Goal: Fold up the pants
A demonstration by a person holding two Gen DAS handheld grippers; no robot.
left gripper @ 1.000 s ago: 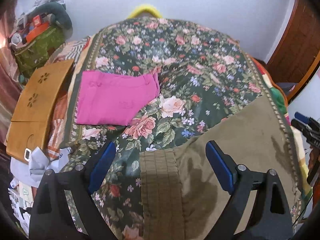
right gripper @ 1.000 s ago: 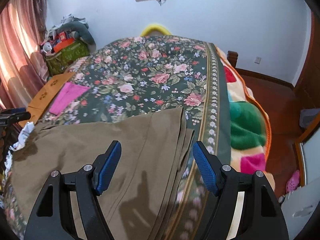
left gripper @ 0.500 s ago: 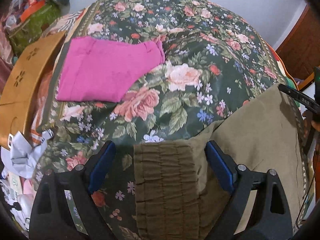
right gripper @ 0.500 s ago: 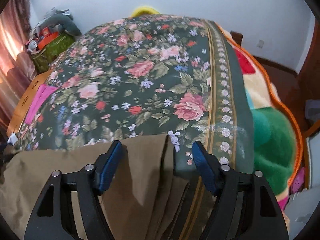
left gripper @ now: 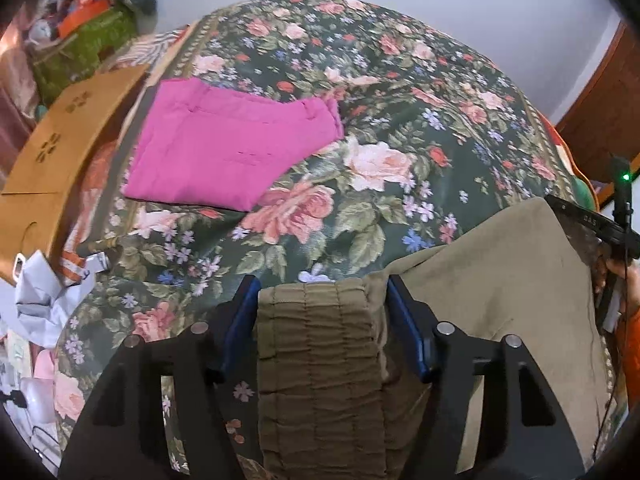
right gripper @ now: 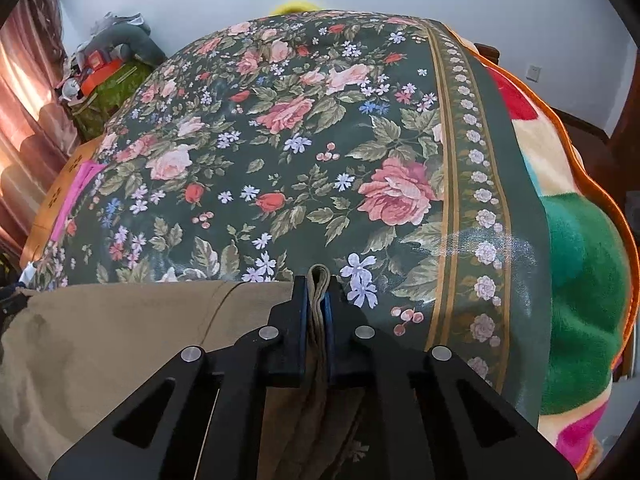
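The right tongs (right gripper: 318,304) are clamped tight on a bunched edge of the olive-brown pants (left gripper: 492,280), with several layers of cloth pinched between the blue pads at what appears to be the hem end. The left tongs (left gripper: 320,312) are closing around the gathered elastic waistband (left gripper: 316,344); the band sits between the two blue pads, which look to be touching its sides, though a firm grip cannot be confirmed. Both tongs point steeply down at the bed.

The pants lie spread across the near edge of a bed covered by a dark green floral bedspread (right gripper: 288,152). The cloth stretches flat between the two tongs, with some darker patches on it, and looks already doubled lengthwise, one leg over the other, judging by the stacked layers at the right tongs.

As a judgement, the fold is at an early to middle stage: both ends are being taken up, and the fold that brings hem to waistband, plus any final smoothing, is not yet done.

Farther up the bed, well apart, lies a pink garment (left gripper: 232,152) already folded into a neat rectangle. A wooden board (left gripper: 60,160) sits beside the bed's left edge, and a bright multicoloured blanket (right gripper: 580,248) hangs over its right side.
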